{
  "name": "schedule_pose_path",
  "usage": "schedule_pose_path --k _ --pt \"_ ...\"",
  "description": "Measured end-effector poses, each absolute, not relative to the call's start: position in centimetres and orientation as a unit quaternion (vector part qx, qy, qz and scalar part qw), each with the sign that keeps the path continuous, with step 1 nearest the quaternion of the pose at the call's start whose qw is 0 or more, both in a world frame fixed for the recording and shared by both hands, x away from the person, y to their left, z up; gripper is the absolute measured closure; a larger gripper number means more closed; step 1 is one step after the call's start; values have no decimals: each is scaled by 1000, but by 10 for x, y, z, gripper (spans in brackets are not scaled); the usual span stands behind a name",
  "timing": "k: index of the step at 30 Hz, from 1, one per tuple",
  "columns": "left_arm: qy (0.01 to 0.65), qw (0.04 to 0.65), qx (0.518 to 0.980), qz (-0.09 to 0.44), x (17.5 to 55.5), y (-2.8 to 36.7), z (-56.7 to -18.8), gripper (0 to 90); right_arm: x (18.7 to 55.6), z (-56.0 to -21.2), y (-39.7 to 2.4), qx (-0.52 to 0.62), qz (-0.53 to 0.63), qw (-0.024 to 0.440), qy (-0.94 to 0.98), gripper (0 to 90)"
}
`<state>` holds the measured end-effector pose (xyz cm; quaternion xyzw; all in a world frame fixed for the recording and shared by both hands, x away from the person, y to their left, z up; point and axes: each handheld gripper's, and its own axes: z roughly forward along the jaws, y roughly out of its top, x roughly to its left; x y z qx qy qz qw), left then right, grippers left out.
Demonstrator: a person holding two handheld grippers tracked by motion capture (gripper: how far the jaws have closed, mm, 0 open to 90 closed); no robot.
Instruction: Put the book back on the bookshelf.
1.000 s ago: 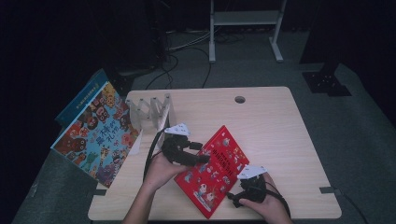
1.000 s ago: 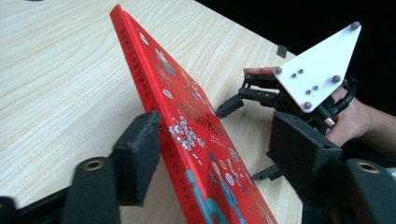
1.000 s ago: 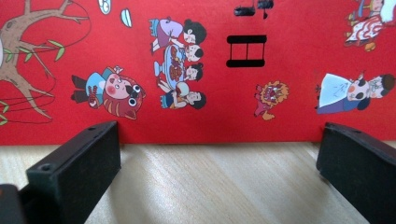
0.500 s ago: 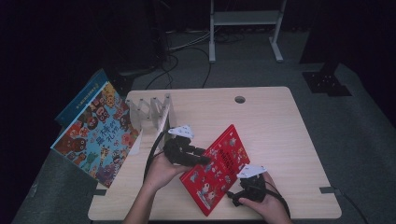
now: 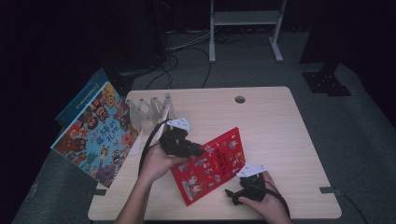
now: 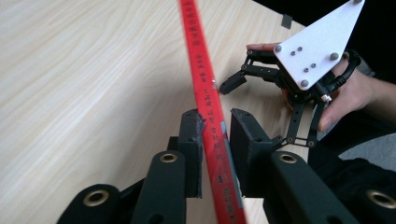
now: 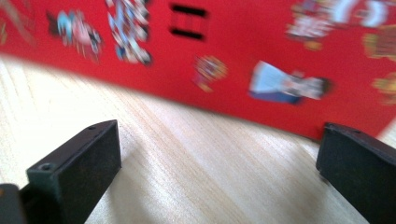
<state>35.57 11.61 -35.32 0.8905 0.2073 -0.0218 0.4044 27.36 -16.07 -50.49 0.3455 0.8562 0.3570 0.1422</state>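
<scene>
since a second ago we see our left gripper [image 5: 198,151] jaws closing onto the red book [image 5: 210,163], pads now pinching its raised edge; the book tilts on the table [image 5: 280,126]. our right gripper [image 5: 231,195] gapes wide beside it, holding nothing. cover writing is unreadable.

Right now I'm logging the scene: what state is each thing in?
Red book: closed, one edge lifted off the table.
Left gripper: jaws just closing, now pressing the book's edge.
Right gripper: jaws open, empty.
Blue picture book: closed, leaning tilted.
</scene>
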Motion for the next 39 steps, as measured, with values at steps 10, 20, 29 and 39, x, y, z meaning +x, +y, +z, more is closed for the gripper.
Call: schedule_pose_path --k 10,20,29,39 --pt "163 395 904 -32 353 127 -341 797 291 -497 -182 348 393 147 838 190" --pt "134 389 911 -38 349 129 -339 794 300 -482 -174 320 437 113 833 248" --pt "119 352 928 -22 348 121 -329 708 286 -481 -169 301 449 103 835 282" --pt "89 311 946 -27 348 90 -319 612 274 -484 -166 288 447 116 839 280"
